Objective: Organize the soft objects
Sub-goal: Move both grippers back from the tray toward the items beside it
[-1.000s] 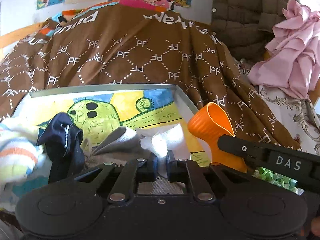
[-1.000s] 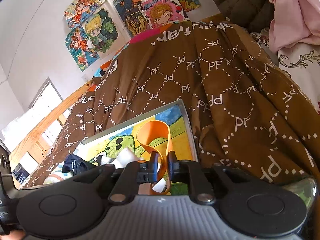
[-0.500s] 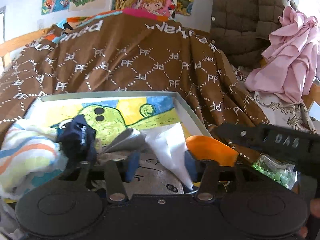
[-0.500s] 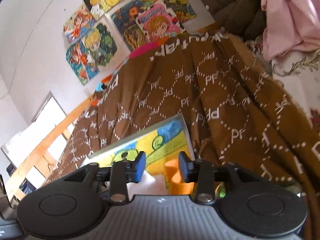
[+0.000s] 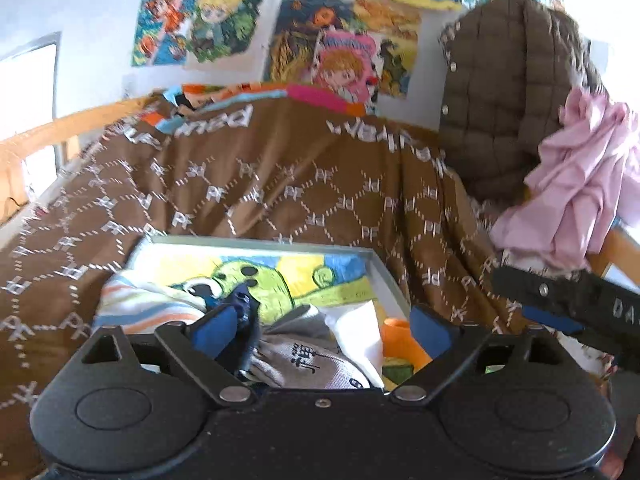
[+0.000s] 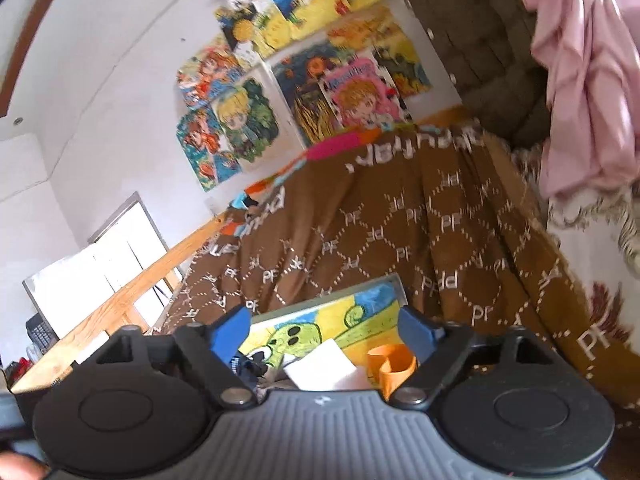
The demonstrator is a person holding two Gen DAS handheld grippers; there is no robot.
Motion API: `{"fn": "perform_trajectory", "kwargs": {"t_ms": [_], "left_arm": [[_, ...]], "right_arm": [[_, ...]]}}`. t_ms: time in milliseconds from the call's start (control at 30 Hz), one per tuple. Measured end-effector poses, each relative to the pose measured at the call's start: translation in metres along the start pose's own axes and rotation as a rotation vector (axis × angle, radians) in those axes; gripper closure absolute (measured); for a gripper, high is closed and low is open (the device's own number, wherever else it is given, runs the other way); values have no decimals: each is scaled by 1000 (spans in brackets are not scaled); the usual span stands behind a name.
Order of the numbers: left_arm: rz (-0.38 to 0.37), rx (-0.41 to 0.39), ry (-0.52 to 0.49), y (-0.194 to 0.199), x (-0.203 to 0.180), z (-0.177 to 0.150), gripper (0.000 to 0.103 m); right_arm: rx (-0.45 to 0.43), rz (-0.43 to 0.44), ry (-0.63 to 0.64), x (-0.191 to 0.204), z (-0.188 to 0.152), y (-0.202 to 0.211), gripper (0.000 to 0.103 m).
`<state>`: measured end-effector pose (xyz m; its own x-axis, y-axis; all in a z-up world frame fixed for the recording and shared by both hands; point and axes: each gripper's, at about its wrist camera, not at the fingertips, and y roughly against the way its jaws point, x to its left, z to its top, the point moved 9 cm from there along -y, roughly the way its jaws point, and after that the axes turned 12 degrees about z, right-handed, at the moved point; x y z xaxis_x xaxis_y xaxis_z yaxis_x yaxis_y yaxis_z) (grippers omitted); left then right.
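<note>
A brown PF-patterned blanket [image 5: 280, 184] carries the painted tray [image 5: 384, 276]. In it lie your striped cloth [image 5: 144, 306], grey sock [image 5: 312, 360], white cloth [image 6: 324, 366] and orange cup [image 6: 390, 364]. Your left gripper [image 5: 320, 330] and right gripper [image 6: 322, 330] both gape wide, holding nothing.

Cartoon posters [image 5: 280, 36] are hanging across the upper wall [image 5: 92, 8]. A brown quilt [image 5: 280, 192] is filling mid-frame, a padded jacket [image 5: 504, 92] and pink cloth [image 5: 580, 192] hanging at right, a window [image 6: 120, 248] glowing at left.
</note>
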<state>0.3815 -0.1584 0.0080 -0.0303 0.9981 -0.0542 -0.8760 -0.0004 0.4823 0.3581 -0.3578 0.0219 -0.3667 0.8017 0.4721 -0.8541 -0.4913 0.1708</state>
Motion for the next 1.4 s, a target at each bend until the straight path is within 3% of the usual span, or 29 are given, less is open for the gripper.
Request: {"fn": "perform_trajectory", "kwargs": {"t_ms": [300, 733, 933, 1400], "left_arm": [[14, -89, -28, 81, 21, 10, 1], [56, -151, 18, 164, 69, -18, 1], [73, -175, 40, 176, 86, -38, 1], [64, -144, 42, 164, 113, -76, 1]], "right_arm": [[-24, 1, 114, 55, -3, 48, 1], [2, 6, 189, 105, -34, 82, 0], [45, 9, 225, 117, -57, 86, 0], [165, -13, 307, 133, -102, 71, 0]]}}
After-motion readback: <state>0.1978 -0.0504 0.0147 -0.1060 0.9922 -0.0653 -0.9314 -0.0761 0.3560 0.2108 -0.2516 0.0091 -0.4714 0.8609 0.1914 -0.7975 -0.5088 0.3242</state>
